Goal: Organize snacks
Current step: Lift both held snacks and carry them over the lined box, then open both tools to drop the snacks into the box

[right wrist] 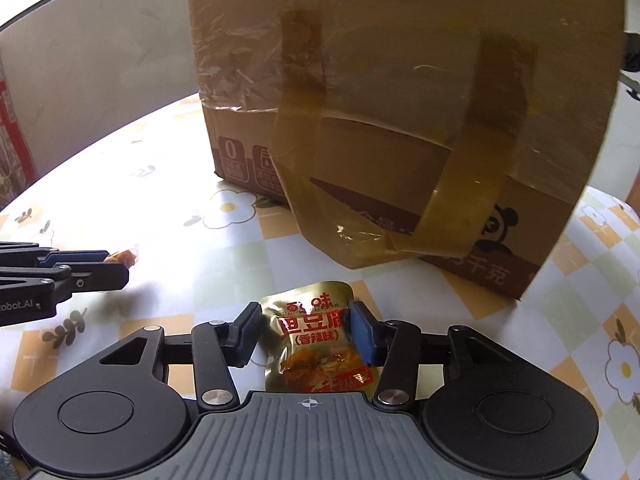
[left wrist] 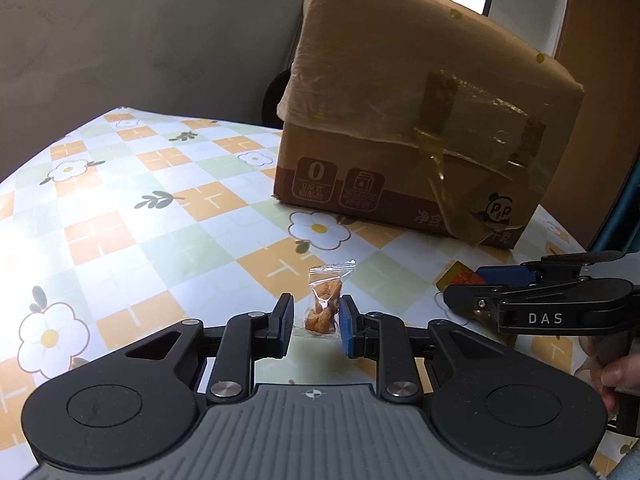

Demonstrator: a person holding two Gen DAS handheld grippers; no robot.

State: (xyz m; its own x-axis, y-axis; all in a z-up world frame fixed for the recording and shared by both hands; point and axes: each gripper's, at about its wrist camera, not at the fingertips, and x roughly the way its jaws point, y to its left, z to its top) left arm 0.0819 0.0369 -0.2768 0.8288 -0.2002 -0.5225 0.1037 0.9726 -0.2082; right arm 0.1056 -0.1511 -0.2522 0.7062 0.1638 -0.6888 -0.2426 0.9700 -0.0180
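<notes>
A small clear packet (left wrist: 323, 304) of orange-brown snack pieces stands between the blue pads of my left gripper (left wrist: 316, 322), which is shut on it just above the flowered tablecloth (left wrist: 120, 208). From the right wrist view the same packet (right wrist: 122, 258) shows at the tip of the left gripper (right wrist: 120, 270). A gold pouch with red lettering (right wrist: 316, 336) lies lengthwise between the fingers of my right gripper (right wrist: 308, 328), and both pads press its edges. The right gripper (left wrist: 460, 288) enters the left wrist view from the right, with the pouch's (left wrist: 460, 278) corner showing at its tip.
A large taped cardboard box (left wrist: 400, 120) (right wrist: 400, 80) stands on the table just behind both grippers. A hand (left wrist: 616, 376) holds the right gripper's handle. A grey curved wall (left wrist: 140, 40) rises beyond the table's far edge. A red patterned object (right wrist: 12, 140) stands at the far left.
</notes>
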